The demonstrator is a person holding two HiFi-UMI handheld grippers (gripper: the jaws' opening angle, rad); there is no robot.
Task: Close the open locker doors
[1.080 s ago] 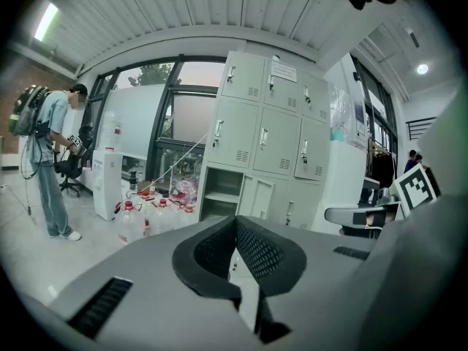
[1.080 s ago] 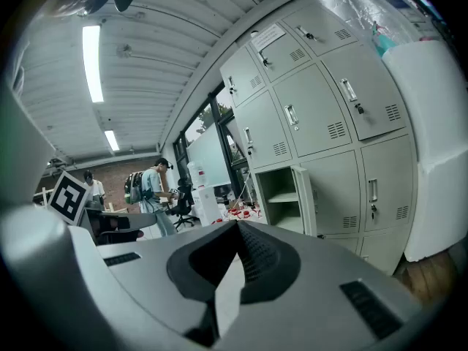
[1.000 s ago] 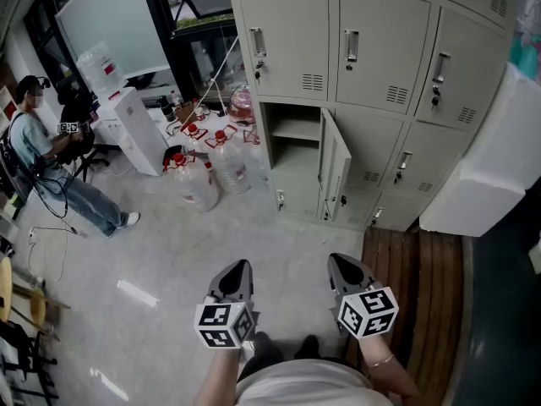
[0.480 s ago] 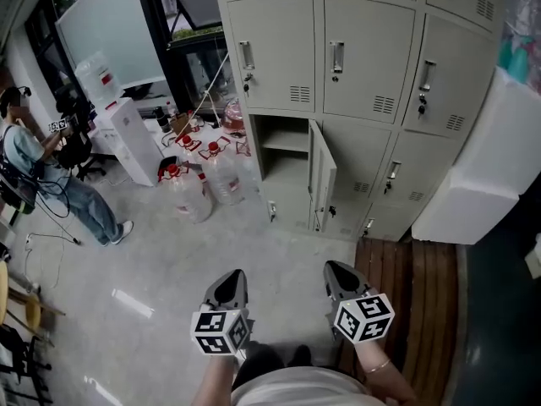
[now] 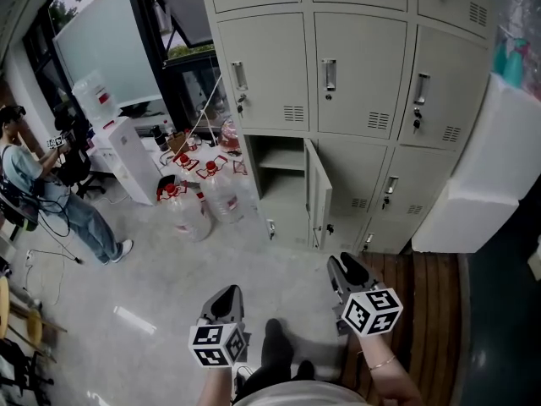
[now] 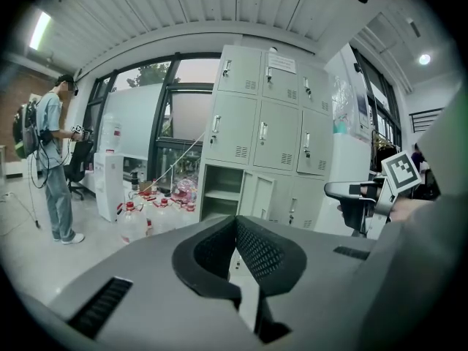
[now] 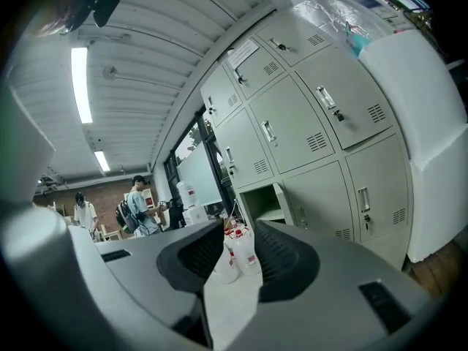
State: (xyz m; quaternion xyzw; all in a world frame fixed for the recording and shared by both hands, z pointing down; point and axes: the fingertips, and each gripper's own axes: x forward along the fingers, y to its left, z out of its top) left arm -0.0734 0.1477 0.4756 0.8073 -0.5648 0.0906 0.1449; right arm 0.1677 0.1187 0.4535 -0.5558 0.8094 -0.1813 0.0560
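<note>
A grey locker bank (image 5: 363,66) stands ahead. One compartment (image 5: 283,163) in its left column is open, with a shelf inside, and its door (image 5: 319,191) swings out towards me, seen nearly edge-on. The other doors look closed. Both grippers hang low over the floor, well short of the lockers. My left gripper (image 5: 226,297) has its jaws together and holds nothing. My right gripper (image 5: 345,266) is opening, with a clear gap and nothing between the jaws. The open compartment (image 6: 221,194) also shows in the left gripper view, and the open door (image 7: 284,202) shows in the right gripper view.
Several large water bottles (image 5: 199,205) stand on the floor left of the open locker, by a white dispenser (image 5: 118,150). A person (image 5: 51,193) stands at far left. A big white block (image 5: 482,184) sits right of the lockers, above wooden planks (image 5: 423,311).
The lockers have slid down and more of the upper row shows. The right gripper's jaws have parted. The left gripper sits slightly lower in the picture.
</note>
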